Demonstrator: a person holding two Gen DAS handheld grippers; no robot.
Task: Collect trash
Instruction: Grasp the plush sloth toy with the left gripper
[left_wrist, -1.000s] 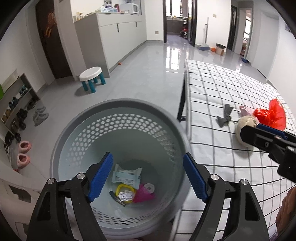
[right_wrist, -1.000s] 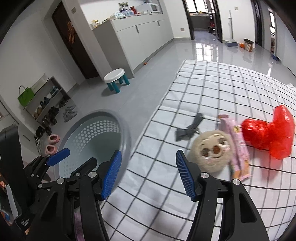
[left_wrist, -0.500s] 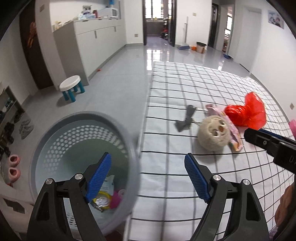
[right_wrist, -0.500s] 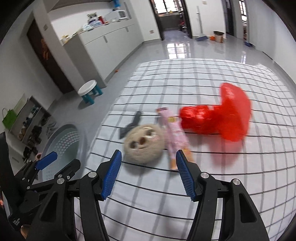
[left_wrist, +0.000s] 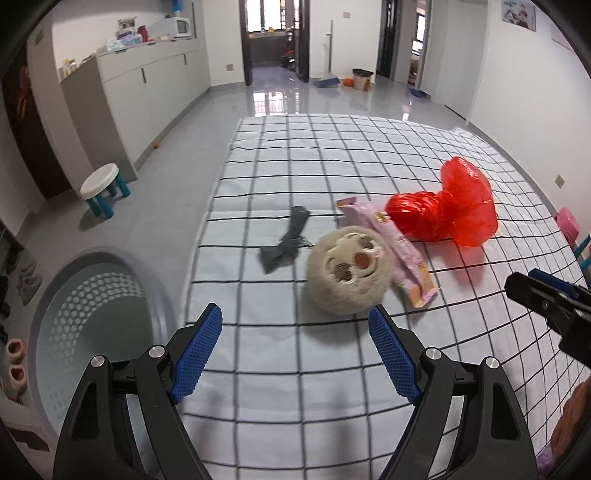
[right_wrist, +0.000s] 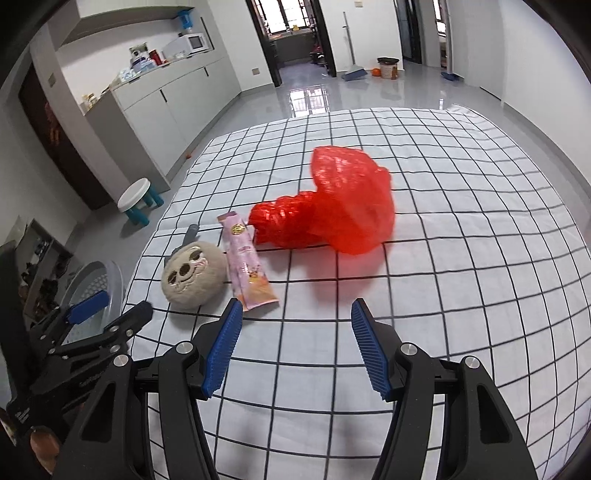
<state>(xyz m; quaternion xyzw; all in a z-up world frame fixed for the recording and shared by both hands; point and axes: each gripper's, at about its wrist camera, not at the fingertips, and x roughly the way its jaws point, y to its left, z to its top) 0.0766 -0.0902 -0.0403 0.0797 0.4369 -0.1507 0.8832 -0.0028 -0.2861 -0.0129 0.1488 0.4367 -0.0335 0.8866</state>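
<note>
1. The left tongs (left_wrist: 295, 345) stand wide and hold nothing, low in the middle of the left wrist frame, above the checked tabletop (left_wrist: 332, 155). Just beyond their tips sits a round plush toy (left_wrist: 349, 270).
2. The right tongs (right_wrist: 295, 345) are likewise spread wide and empty, at lower centre of the right wrist frame. Just beyond their left finger lies the near end of a pink wrapper (right_wrist: 248, 266); further up the frame sits a crumpled red plastic bag (right_wrist: 332, 208).
3. In the left wrist view the wrapper's side is touching or slightly tucked under the plush, and the bag lies just beside the wrapper's far end. A grey bow (left_wrist: 286, 243) lies to the left of the plush.
4. The perforated grey basket (left_wrist: 92, 325) stands on the floor at the lower left of the left wrist frame, beside the tabletop's edge; that is probably where trash goes.
5. Judged from this, the step is a reach for the next piece of trash, most likely wrapper or bag.
6. For the wrapper, the right tongs should come down over its free near end, one finger on each long side, clear of the plush.
7. For the bag, a bite on the bunched knot at its left would hold better than on the loose film.
8. The plush and bow look like belongings, not trash, so they should stay undisturbed.
</note>
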